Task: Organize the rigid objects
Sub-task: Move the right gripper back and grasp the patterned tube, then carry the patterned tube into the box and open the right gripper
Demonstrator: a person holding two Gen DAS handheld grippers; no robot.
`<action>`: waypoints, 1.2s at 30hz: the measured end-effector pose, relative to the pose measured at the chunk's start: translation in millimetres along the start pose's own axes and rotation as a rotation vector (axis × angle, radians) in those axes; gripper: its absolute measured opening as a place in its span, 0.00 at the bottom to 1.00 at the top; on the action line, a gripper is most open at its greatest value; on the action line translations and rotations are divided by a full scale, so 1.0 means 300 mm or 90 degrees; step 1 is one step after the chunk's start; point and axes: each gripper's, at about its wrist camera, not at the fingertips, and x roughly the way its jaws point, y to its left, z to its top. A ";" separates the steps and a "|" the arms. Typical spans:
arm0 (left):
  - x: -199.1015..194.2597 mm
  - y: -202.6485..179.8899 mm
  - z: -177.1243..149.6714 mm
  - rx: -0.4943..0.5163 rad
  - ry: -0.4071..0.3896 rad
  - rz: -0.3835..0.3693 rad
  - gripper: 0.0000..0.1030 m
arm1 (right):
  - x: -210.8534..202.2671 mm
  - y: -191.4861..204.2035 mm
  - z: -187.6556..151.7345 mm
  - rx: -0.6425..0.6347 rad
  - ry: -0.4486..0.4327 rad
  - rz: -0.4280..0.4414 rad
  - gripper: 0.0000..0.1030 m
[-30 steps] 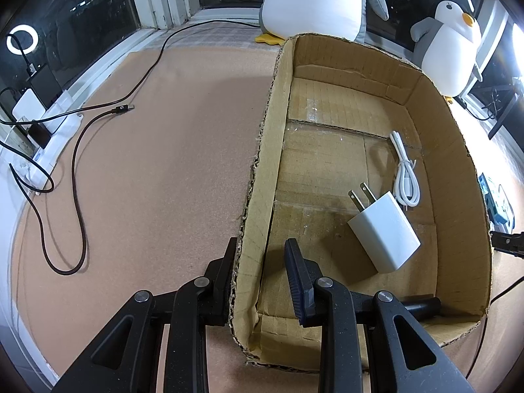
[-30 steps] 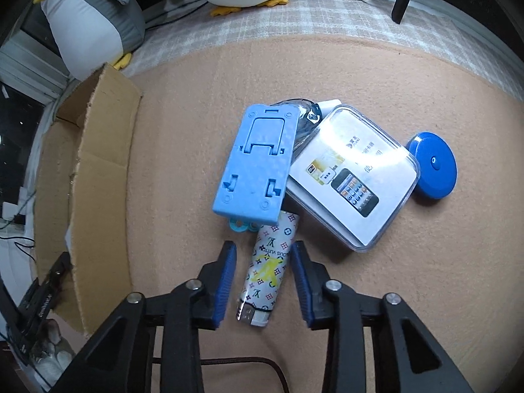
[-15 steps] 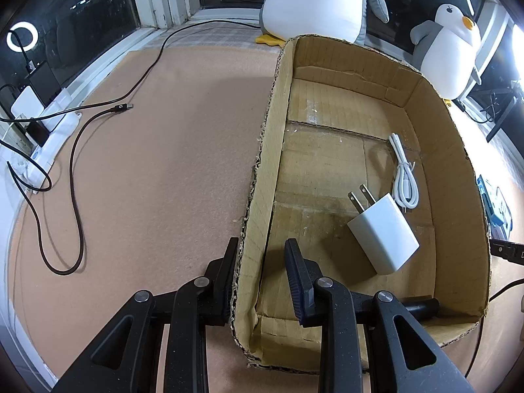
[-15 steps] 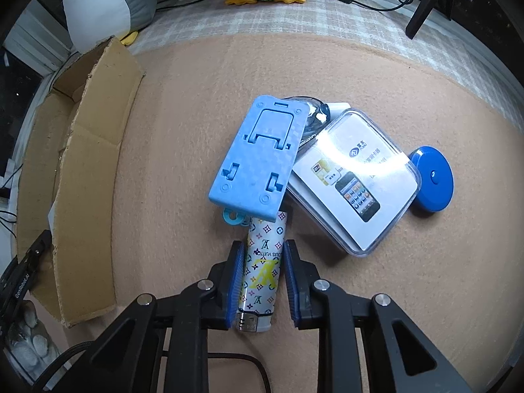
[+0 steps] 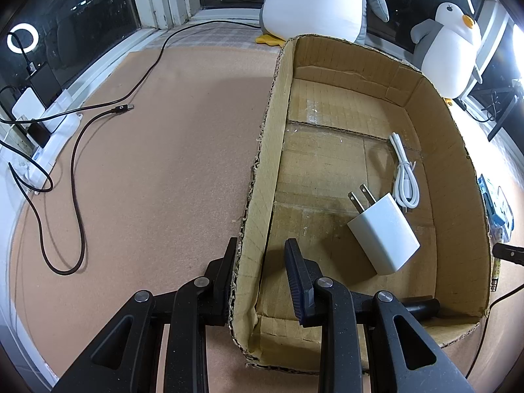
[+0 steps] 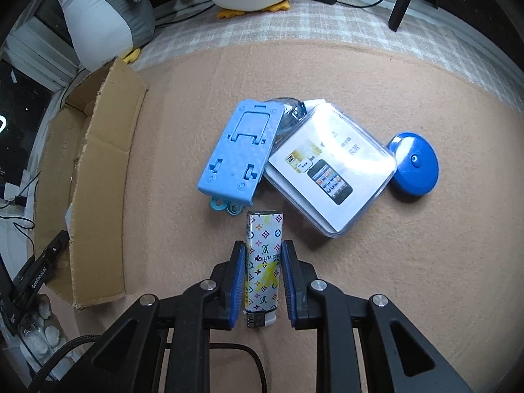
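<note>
Here the patterned lighter (image 6: 263, 262) sits clamped in the right gripper (image 6: 264, 273), just short of the blue phone stand (image 6: 240, 150); its glossy shell could slip free. The left gripper (image 5: 262, 275) straddles the cardboard box (image 5: 262, 170) wall without pinching it, so the box may shift

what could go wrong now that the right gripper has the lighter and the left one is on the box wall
1. The right gripper pinches the lighter by its narrow sides, with both ends sticking out, so it might pivot or slip on the lift.
2. The blue phone stand lies just ahead of the lighter's tip; a forward swing could knock it.
3. The left gripper straddles the cardboard box wall without clamping it, so the box may shift.
</note>
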 end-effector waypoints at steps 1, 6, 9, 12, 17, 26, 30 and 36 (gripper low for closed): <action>0.000 -0.001 0.000 0.000 0.000 0.000 0.28 | -0.013 0.002 -0.001 -0.004 -0.007 -0.001 0.18; 0.000 -0.002 0.001 0.000 0.000 0.000 0.28 | -0.050 0.031 -0.021 -0.012 -0.020 -0.010 0.18; 0.000 -0.003 0.001 0.000 0.000 0.000 0.28 | -0.065 0.040 -0.022 -0.008 -0.028 -0.009 0.17; 0.000 -0.001 0.000 0.000 0.000 0.000 0.28 | -0.083 0.049 -0.014 -0.016 -0.040 -0.014 0.16; 0.000 -0.003 0.000 0.000 0.000 0.000 0.28 | -0.083 0.051 -0.003 -0.017 -0.046 -0.015 0.16; 0.000 -0.004 0.000 -0.001 0.000 0.000 0.28 | -0.087 0.045 0.003 -0.011 -0.053 -0.014 0.15; 0.000 -0.004 0.000 -0.001 0.000 0.000 0.28 | -0.095 0.042 0.014 -0.010 -0.058 -0.014 0.15; 0.000 -0.005 0.000 -0.001 0.000 0.000 0.28 | -0.123 0.048 0.017 -0.014 -0.067 -0.015 0.15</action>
